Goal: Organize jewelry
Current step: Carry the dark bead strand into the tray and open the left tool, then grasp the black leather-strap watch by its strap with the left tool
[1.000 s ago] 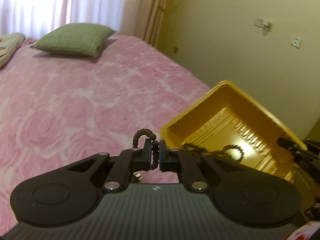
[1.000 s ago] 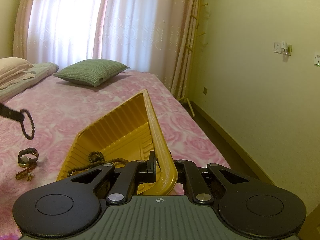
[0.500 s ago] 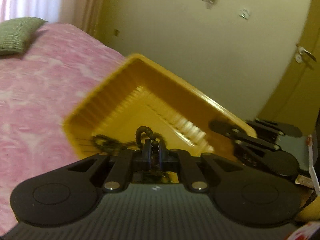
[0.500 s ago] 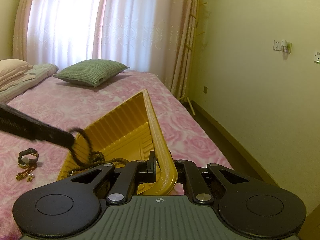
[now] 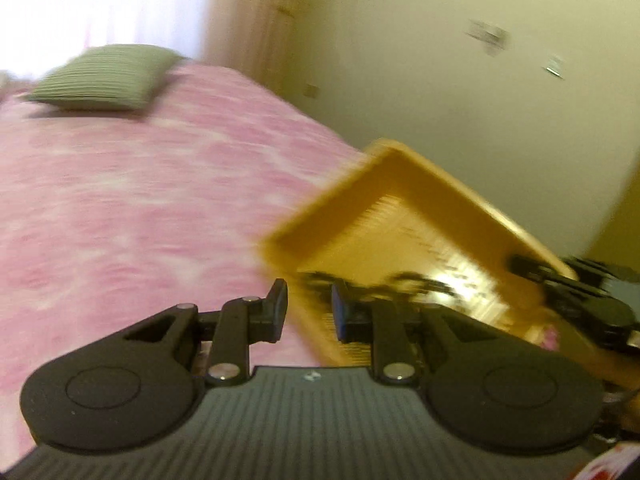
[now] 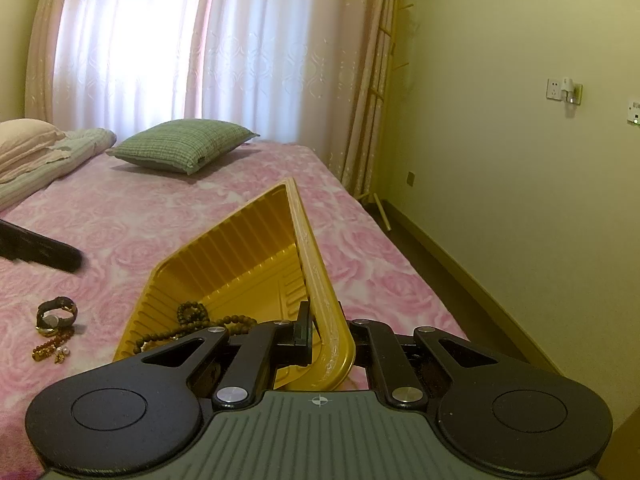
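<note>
My left gripper (image 5: 308, 308) hovers by the near corner of the yellow tray (image 5: 400, 208). Its jaws are opening and nothing is between them. Dark blurred beads (image 5: 408, 280) lie inside the tray. In the right wrist view my right gripper (image 6: 320, 332) is shut on the rim of the tray (image 6: 240, 248), holding it tilted on the pink bed. Brown bead strands (image 6: 192, 314) rest in its low end. One of the left gripper's fingers (image 6: 44, 250) shows at the left, above the bedspread.
A wristwatch (image 6: 56, 314) and a small amber bracelet with pearls (image 6: 52, 350) lie on the bedspread (image 6: 120, 216) left of the tray. A green pillow (image 6: 184, 150) sits at the far end. The bed's edge and the floor (image 6: 440, 248) run along the right, by the wall.
The left gripper carried a black bead bracelet over the tray, opened its jaws and drew back to the left; the bracelet has left its jaws. The right gripper and tray stayed still.
</note>
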`<state>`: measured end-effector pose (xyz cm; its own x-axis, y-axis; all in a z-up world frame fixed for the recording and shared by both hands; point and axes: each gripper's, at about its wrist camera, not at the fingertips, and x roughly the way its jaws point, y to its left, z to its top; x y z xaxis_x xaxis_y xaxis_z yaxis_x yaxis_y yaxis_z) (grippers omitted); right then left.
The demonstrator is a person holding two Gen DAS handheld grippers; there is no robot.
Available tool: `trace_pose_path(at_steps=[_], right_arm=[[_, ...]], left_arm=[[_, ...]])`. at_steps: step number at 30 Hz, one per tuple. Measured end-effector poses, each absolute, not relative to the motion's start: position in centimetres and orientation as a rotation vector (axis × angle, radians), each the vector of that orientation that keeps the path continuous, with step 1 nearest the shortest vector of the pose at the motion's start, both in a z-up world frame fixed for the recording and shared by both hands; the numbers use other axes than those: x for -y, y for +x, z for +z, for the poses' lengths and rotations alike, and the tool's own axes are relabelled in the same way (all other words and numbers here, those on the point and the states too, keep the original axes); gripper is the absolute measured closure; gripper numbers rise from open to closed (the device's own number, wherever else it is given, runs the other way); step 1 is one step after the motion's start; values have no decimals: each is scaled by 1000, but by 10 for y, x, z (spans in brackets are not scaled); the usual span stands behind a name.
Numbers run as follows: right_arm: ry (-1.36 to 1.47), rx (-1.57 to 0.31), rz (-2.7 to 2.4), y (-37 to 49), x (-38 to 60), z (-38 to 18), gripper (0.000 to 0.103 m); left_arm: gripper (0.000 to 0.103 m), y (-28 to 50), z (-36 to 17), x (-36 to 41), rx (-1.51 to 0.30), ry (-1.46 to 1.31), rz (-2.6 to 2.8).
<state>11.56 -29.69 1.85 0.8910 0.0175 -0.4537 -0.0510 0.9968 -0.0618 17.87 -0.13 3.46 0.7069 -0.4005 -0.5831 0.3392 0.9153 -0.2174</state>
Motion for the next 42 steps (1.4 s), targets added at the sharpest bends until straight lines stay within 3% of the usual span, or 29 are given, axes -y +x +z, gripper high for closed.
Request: trace_pose_path(at_steps=[11, 34, 38, 42], right_arm=[[-77, -471, 36, 115, 296, 18, 96], [-97, -483, 25, 121, 295, 14, 96], [-98, -482, 25, 121, 294, 14, 96], [-97, -481, 27, 121, 294, 14, 96]], left_arm=[[83, 162, 5, -88, -689, -100, -123], [79, 196, -59, -35, -734, 313, -343], [89, 195, -52, -40, -745, 290, -318], [91, 191, -42, -54, -757, 214, -285]])
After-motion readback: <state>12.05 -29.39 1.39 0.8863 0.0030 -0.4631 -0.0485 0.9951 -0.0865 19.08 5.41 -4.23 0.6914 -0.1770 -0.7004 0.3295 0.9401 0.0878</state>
